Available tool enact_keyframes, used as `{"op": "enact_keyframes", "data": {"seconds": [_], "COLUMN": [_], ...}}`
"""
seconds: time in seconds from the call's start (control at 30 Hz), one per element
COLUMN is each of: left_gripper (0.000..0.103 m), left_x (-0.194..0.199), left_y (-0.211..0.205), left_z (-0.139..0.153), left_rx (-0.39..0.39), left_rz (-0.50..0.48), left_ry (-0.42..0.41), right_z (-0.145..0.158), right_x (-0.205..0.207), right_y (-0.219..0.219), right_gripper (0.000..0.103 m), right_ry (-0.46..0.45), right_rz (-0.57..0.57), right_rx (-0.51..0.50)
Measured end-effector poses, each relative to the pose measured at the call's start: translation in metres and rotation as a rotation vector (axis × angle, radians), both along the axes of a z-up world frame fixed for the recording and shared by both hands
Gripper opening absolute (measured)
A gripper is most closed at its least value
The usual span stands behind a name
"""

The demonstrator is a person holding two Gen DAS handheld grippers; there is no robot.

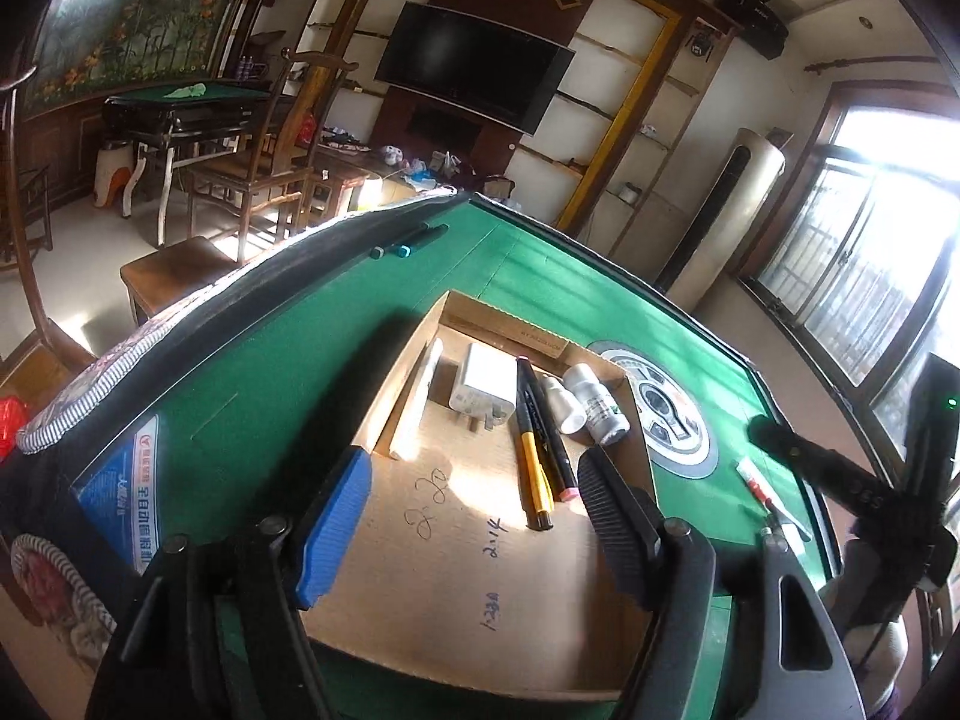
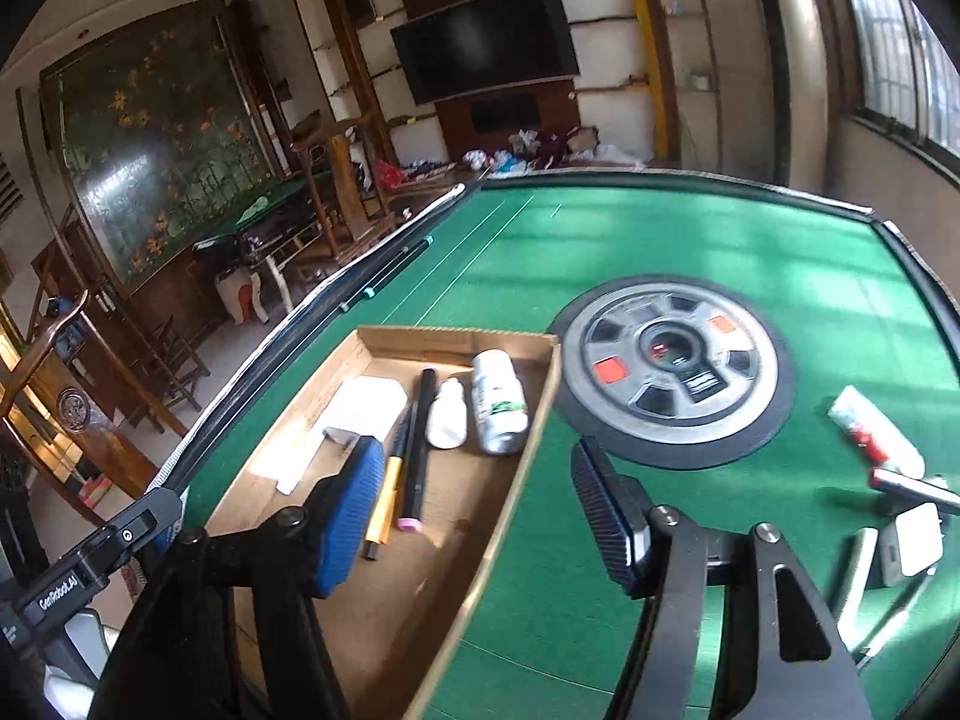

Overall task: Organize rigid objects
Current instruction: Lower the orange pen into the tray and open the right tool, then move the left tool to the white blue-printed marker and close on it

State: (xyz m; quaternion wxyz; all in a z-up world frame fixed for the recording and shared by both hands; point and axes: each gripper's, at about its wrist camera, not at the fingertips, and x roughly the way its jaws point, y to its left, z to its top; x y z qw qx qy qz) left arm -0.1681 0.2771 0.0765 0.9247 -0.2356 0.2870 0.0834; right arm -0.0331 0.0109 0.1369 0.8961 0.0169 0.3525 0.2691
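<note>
box [image 1: 480, 570]: shallow open cardboard tray, brown, handwriting on its floor, lying flat on the green desk [image 2: 690, 228], left of the round centre dial.
charger [image 1: 483, 387]: white plug block, lying flat in the far part of the box.
white stick [image 1: 417, 402]: long, pale, lying along the box's left wall.
pens [image 1: 534, 450]: two side by side in the box, one yellow-bodied, one black with a pink end [image 2: 410, 523], both pointing near to far.
bottles [image 1: 585, 405]: two small ones on their sides at the box's far right, one white [image 2: 447, 414], one silvery with a green label [image 2: 499, 402], touching each other.
tube [image 2: 873, 432]: white and red, lying on the desk right of the dial, outside the box.
right-edge items [image 2: 906, 540]: a dark-and-red pen-like piece and white flat pieces, near right; too blurred to tell apart.
</note>
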Motion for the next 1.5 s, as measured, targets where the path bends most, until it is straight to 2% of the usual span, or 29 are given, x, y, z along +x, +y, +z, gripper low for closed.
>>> {"op": "enact_keyframes", "data": {"seconds": [0.07, 0.13, 0.2, 0.23, 0.3, 0.37, 0.53, 0.63, 0.73, 0.83, 0.97, 1.07, 1.13, 1.23, 1.33, 1.5], "left_gripper": [0.075, 0.075, 0.075, 0.075, 0.075, 0.075, 0.075, 0.075, 0.075, 0.075, 0.075, 0.075, 0.075, 0.075, 0.075, 0.075], "left_x": [-0.004, -0.005, -0.003, -0.003, -0.005, -0.005, -0.005, -0.002, -0.001, 0.004, 0.017, 0.029, 0.04, 0.061, 0.084, 0.123], "left_y": [-0.014, -0.031, -0.05, -0.06, -0.082, -0.104, -0.15, -0.17, -0.19, -0.204, -0.22, -0.227, -0.232, -0.247, -0.27, -0.314], "left_z": [0.002, 0.003, 0.006, 0.008, 0.012, 0.013, 0.006, 0.001, -0.005, -0.015, -0.018, -0.018, -0.021, -0.027, -0.029, -0.042], "left_rx": [0.03, 0.05, 0.05, 0.052, 0.067, 0.08, 0.111, 0.11, 0.145, 0.137, 0.164, 0.188, 0.209, 0.191, 0.172, 0.215], "left_rz": [-0.001, -0.029, -0.085, -0.114, -0.163, -0.21, -0.305, -0.354, -0.39, -0.428, -0.474, -0.493, -0.503, -0.541, -0.595, -0.662], "left_ry": [-0.009, -0.011, -0.014, -0.016, -0.017, -0.013, 0.021, 0.046, 0.071, 0.115, 0.152, 0.172, 0.192, 0.221, 0.2, 0.217], "right_z": [0.009, 0.016, 0.017, 0.015, 0.008, -0.005, -0.039, -0.057, -0.066, -0.071, -0.069, -0.069, -0.075, -0.086, -0.078, -0.078], "right_x": [-0.015, -0.03, -0.038, -0.037, -0.026, -0.016, -0.005, 0.001, 0.001, 0.009, 0.036, 0.06, 0.064, 0.065, 0.057, 0.059], "right_y": [-0.035, -0.074, -0.11, -0.13, -0.164, -0.202, -0.272, -0.282, -0.281, -0.286, -0.295, -0.297, -0.299, -0.311, -0.322, -0.319], "right_gripper": [0.079, 0.101, 0.103, 0.103, 0.103, 0.103, 0.103, 0.103, 0.103, 0.103, 0.103, 0.103, 0.103, 0.103, 0.103, 0.103], "right_ry": [-0.074, -0.164, -0.231, -0.233, -0.147, -0.042, 0.105, 0.167, 0.173, 0.186, 0.185, 0.181, 0.162, 0.203, 0.157, 0.174], "right_rz": [-0.047, -0.137, -0.216, -0.261, -0.311, -0.353, -0.463, -0.462, -0.462, -0.494, -0.572, -0.579, -0.598, -0.605, -0.642, -0.611], "right_rx": [0.001, -0.013, -0.02, -0.041, -0.077, -0.049, 0.04, 0.071, 0.068, 0.082, 0.107, 0.121, 0.142, 0.186, 0.216, 0.242]}}
